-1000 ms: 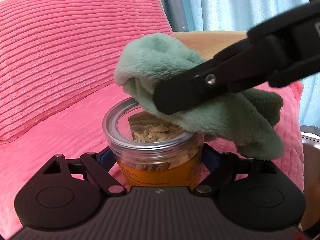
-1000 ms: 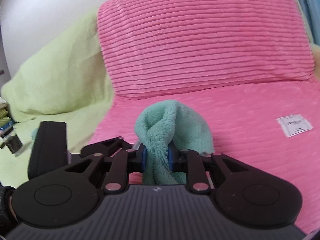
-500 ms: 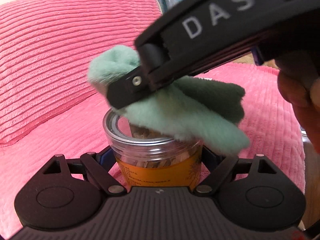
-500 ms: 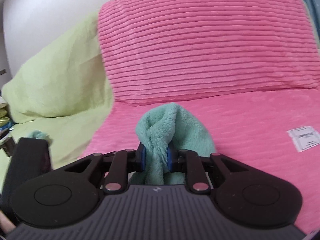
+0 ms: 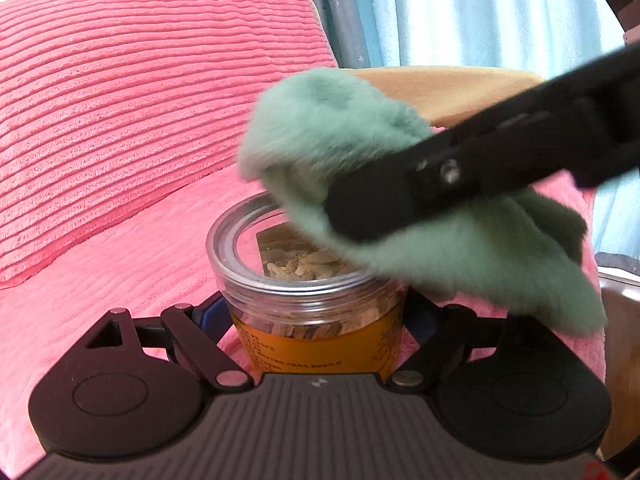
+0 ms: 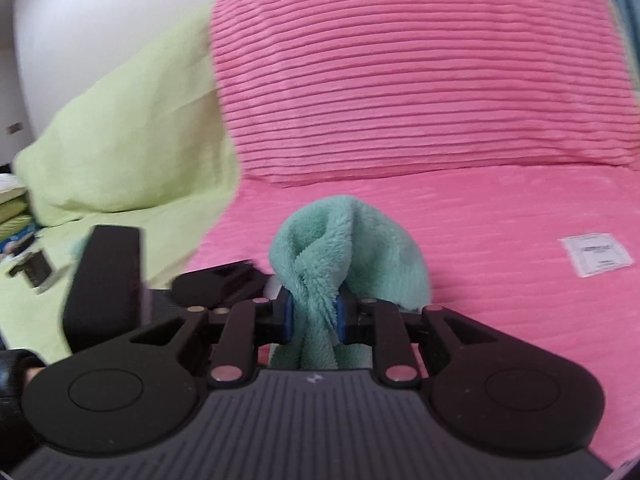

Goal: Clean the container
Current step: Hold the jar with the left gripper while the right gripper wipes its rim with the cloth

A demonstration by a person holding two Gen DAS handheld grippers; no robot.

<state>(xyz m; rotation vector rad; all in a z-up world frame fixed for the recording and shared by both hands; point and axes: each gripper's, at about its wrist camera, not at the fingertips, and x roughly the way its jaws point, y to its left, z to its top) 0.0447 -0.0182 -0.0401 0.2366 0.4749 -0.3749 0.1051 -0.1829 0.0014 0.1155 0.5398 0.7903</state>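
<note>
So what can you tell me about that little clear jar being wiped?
The small round clear plastic jar stands upright, clamped between the fingers of the left tool. Its transparent lid looks closed, ringed by a thick rim. An orange label with small print wraps its lower body. Inside lie pale, flaky dried pieces. The fluffy mint-green cloth, pinched in the right tool, presses on the lid's far right edge. Behind it is pink ribbed bedding.

I am in a home bedroom or living room: a ribbed pink pillow (image 6: 408, 80) fills the upper frame, a lime-green blanket (image 6: 128, 128) lies left, blue curtains (image 5: 460, 12) hang upper right.
</note>
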